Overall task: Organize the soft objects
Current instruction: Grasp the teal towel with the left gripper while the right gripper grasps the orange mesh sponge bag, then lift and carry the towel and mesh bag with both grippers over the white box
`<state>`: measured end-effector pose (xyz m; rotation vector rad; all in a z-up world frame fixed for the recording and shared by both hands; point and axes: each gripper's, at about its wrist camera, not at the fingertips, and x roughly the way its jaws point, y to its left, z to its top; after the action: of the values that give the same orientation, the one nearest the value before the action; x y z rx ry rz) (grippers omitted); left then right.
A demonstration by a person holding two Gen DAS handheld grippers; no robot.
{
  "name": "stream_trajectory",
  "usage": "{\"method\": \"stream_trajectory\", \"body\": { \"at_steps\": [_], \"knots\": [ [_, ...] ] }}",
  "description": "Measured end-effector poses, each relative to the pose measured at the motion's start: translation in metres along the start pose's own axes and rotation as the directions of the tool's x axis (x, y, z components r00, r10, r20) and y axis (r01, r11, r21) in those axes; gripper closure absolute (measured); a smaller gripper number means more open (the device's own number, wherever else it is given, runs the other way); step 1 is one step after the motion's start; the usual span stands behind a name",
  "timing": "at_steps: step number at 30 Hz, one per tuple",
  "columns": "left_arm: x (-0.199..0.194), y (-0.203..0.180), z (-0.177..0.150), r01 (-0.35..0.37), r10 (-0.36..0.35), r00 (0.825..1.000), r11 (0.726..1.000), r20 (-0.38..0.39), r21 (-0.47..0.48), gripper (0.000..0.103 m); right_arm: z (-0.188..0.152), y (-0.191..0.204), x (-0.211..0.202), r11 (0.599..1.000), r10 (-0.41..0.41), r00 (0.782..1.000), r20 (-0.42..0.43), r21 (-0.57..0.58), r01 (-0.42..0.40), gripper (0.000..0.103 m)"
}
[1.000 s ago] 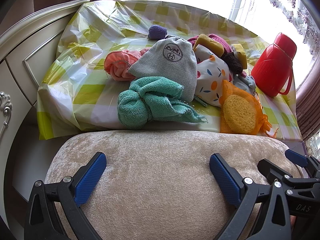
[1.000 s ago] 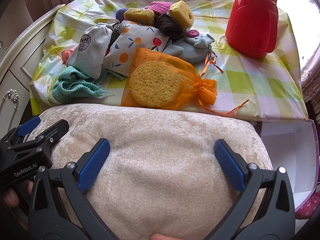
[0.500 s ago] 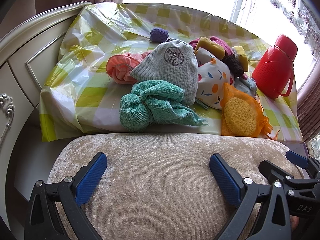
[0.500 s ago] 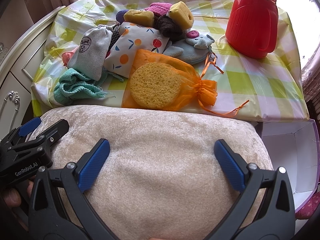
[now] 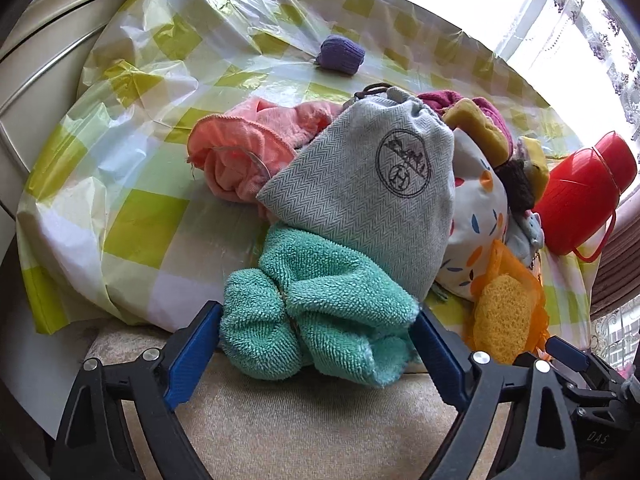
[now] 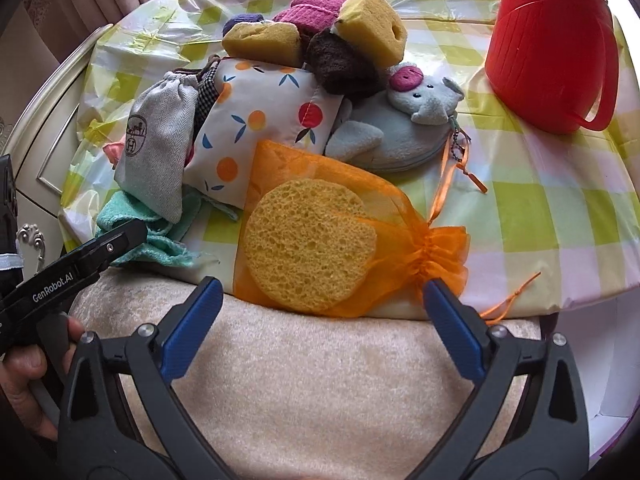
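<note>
A heap of soft things lies on a table with a green-checked plastic cover (image 5: 132, 232). My left gripper (image 5: 316, 344) is open, its blue fingers on either side of a teal towel (image 5: 316, 320) at the table's near edge. Behind the towel lie a grey drawstring pouch (image 5: 368, 200) and a pink cloth (image 5: 244, 152). My right gripper (image 6: 322, 320) is open, just short of an orange mesh bag (image 6: 332, 236) that holds a yellow round sponge (image 6: 308, 244). A fruit-print pouch (image 6: 264, 128), a grey plush toy (image 6: 404, 128) and yellow sponges (image 6: 372, 28) lie behind it.
A beige cushioned seat (image 6: 320, 400) lies under both grippers, against the table's edge. A red plastic jug (image 6: 552, 44) stands at the table's right. A purple knitted ball (image 5: 340, 56) lies alone at the back. A white drawer front (image 6: 36, 152) is on the left.
Both grippers have moved forward to the table's edge. The left one now straddles the teal towel and the right one has come up to the orange mesh bag. Both stay open.
</note>
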<state>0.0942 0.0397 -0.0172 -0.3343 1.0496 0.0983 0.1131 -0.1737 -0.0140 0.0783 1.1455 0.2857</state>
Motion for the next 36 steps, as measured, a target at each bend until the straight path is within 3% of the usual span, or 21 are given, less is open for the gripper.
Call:
{"method": "stream_trajectory", "body": {
  "at_steps": [2,5,14,16,17,26,36],
  "knots": [
    [0.005,0.002,0.005,-0.008,0.008,1.0,1.0,-0.004,-0.008,0.024,0.008,-0.002,0.008,1.0,0.005,1.0,-0.016,-0.007,-0.005,0.002],
    [0.006,0.0,0.004,-0.009,0.009,1.0,1.0,0.004,0.001,0.036,0.019,-0.002,0.021,1.0,0.004,0.999,-0.052,-0.021,-0.005,0.002],
    [-0.023,-0.012,-0.021,-0.013,0.009,0.997,0.999,0.076,0.044,0.04,0.025,0.025,0.041,0.989,-0.083,0.993,-0.084,-0.132,0.071,0.003],
    [-0.03,-0.014,-0.028,-0.016,0.012,0.996,0.998,0.09,0.052,0.04,0.023,0.029,0.045,0.989,-0.075,0.993,-0.096,-0.136,0.062,0.018],
    [-0.033,-0.015,-0.03,-0.017,0.012,0.995,0.998,0.1,0.054,0.04,0.023,0.028,0.044,0.988,-0.081,0.993,-0.081,-0.134,0.07,0.02],
    [-0.059,-0.031,-0.046,-0.065,0.048,0.984,0.993,0.17,0.096,0.041,0.013,-0.003,0.014,0.992,0.111,0.994,-0.013,-0.053,-0.111,0.021],
    [-0.068,-0.078,-0.058,-0.089,0.042,0.979,0.968,0.198,0.234,0.041,-0.017,-0.07,-0.042,0.974,0.219,0.973,0.07,0.044,-0.222,0.021]
  ]
}}
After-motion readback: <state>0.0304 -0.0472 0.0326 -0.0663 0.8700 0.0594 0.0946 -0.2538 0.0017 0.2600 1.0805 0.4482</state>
